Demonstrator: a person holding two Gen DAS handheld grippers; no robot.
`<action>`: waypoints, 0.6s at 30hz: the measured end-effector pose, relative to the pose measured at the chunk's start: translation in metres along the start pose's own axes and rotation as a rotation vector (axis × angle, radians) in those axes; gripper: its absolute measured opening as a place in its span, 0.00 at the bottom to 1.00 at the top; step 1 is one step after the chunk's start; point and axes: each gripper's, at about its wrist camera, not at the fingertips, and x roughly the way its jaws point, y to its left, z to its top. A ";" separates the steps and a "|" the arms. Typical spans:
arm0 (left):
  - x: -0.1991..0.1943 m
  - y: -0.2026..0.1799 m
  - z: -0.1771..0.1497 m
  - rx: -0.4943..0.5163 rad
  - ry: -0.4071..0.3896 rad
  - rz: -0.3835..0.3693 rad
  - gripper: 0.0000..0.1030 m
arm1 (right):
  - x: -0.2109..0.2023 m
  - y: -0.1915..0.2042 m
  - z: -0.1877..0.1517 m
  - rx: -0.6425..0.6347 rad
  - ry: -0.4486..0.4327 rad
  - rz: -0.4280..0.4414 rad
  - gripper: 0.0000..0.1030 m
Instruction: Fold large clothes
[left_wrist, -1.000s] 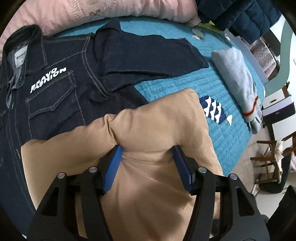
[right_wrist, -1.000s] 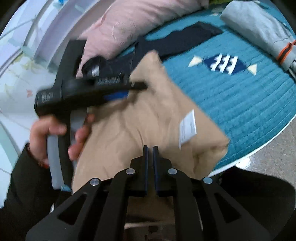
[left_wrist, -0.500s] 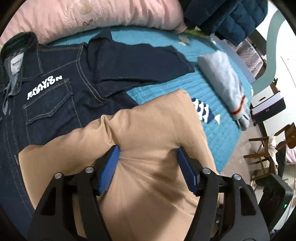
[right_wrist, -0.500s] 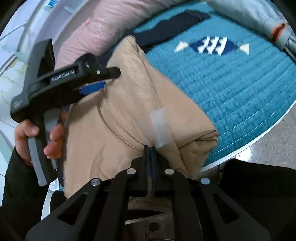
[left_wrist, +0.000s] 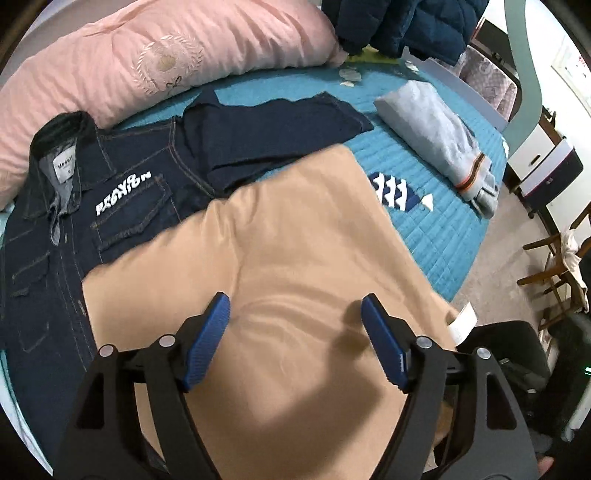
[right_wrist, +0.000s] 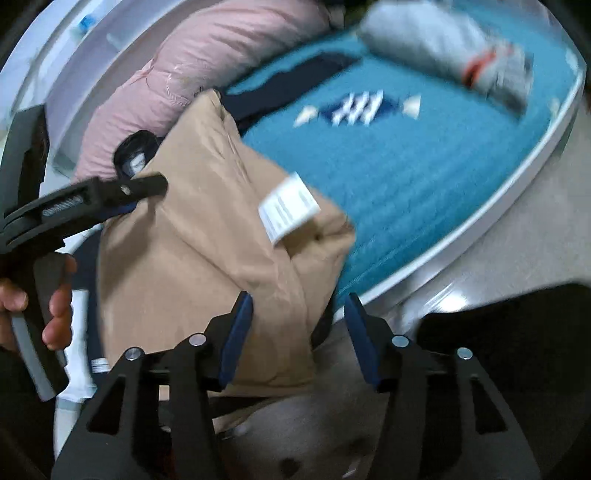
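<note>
Two tools, left tool (left_wrist: 295, 325) and right tool (right_wrist: 299, 325), both spread apart over one tan garment (left_wrist: 288, 258) on the bed (left_wrist: 443, 236). Only the right view shows its white label (right_wrist: 288, 206) at 12 o'clock; the left alone shows the denim jacket (left_wrist: 110, 206) at 10.

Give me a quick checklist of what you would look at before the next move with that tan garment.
1. Left claw open: ok, its blue pads stand wide apart over the tan garment.
2. Right claw open: ok, nothing pinched.
3. Garment released on the bed: cannot tell whether it rests fully.
4. White care label tucked in: not ok, it sticks out.
5. Garment clear of the denim jacket: not ok, it overlaps the jacket.
6. Folded grey garment out of the way: ok.
</note>
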 end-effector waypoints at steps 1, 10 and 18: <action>-0.002 0.004 0.007 0.014 0.007 -0.002 0.74 | 0.005 -0.008 0.001 0.038 0.021 0.034 0.49; 0.041 0.050 0.081 0.130 0.242 -0.099 0.81 | 0.027 -0.040 0.003 0.193 0.121 0.154 0.50; 0.120 0.043 0.097 0.258 0.536 -0.235 0.87 | 0.036 -0.044 0.002 0.251 0.183 0.167 0.54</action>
